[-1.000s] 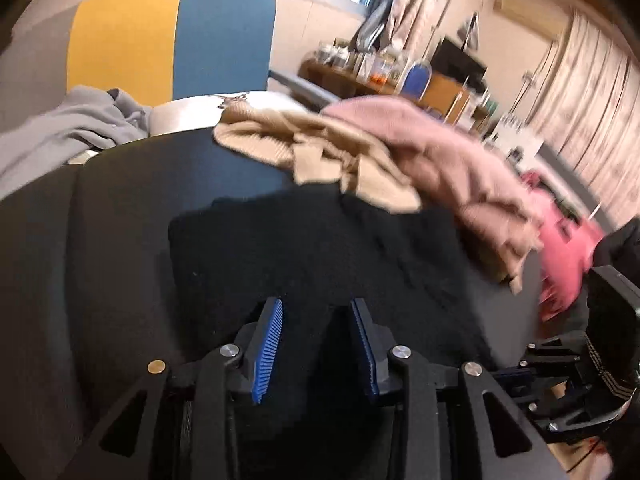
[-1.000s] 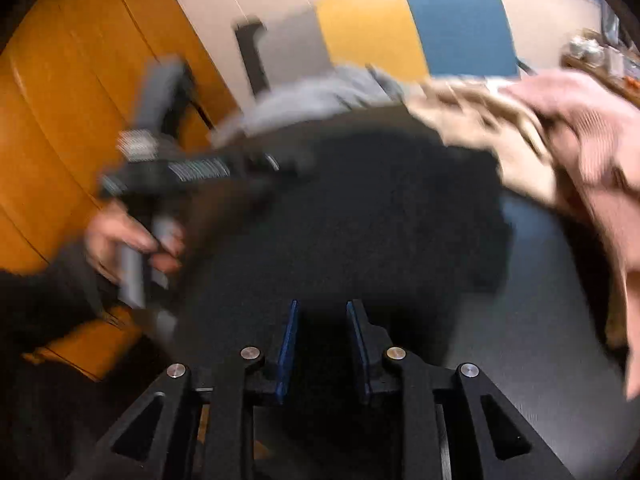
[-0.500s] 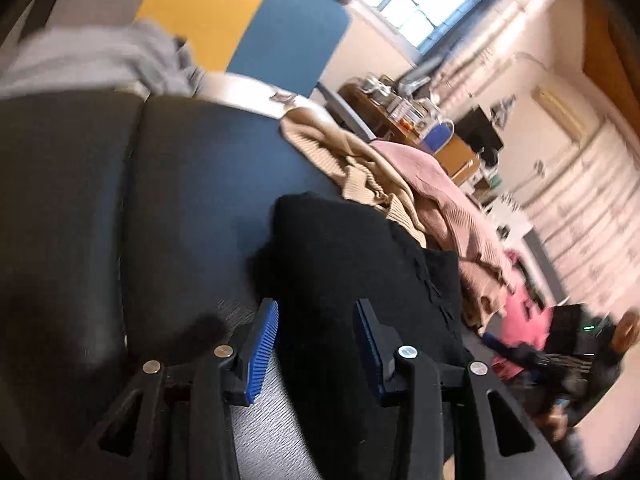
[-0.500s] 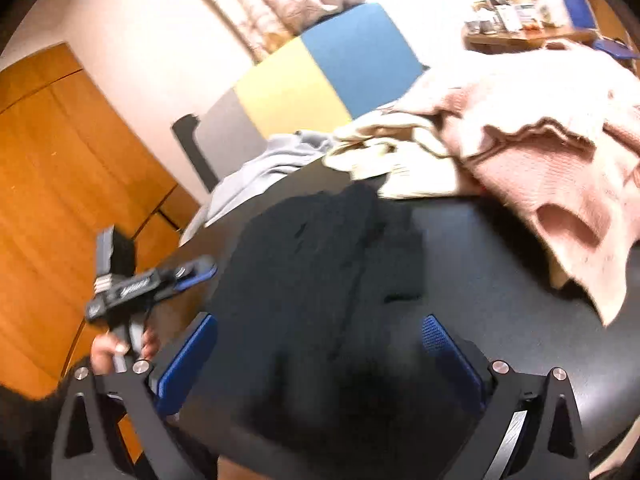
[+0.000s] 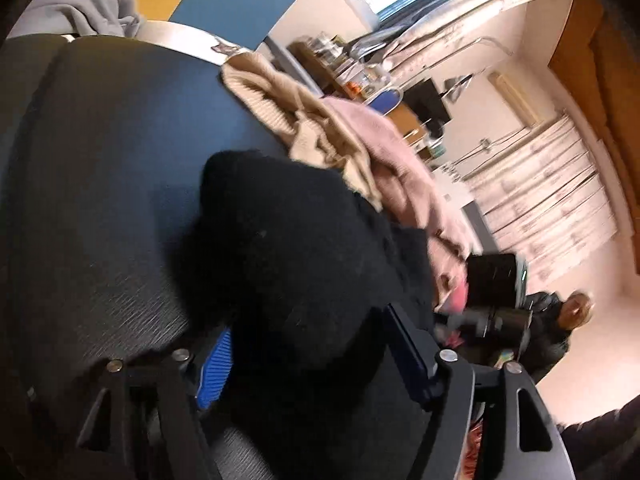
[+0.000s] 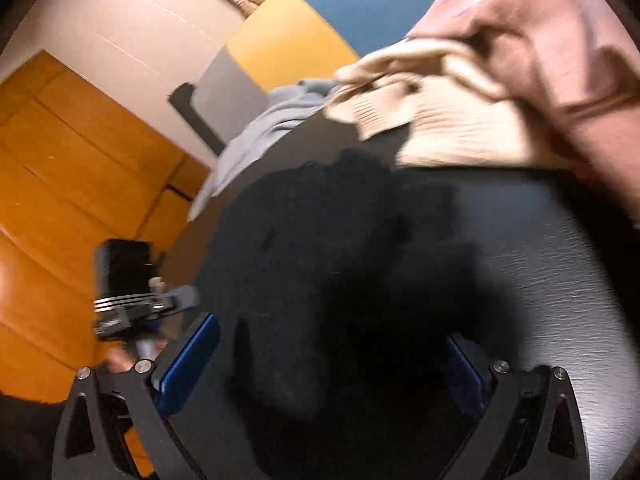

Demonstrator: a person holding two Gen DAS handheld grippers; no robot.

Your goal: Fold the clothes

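Opening wide, the left gripper straddles the black garment unclamped; the right gripper stands spread over it too, on the dark table. Risk: a careless regrasp could undo the fold or snag the beige knit and pink sweater beyond.

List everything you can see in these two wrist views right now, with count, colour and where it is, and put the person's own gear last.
black garment: one, black, bunched on the dark table just ahead of both grippers
beige knit: one, beige, far side of the table, partly under the pink one
pink knit: one, pink, heaped over the beige knit
grey garment: one, grey, at the table's far edge
table: one, dark, under all the clothes
panel: one, grey, yellow and blue, behind the table
left gripper: one, black with blue fingers, opening, black cloth between them
right gripper: one, black with blue fingers, open wide over the black garment
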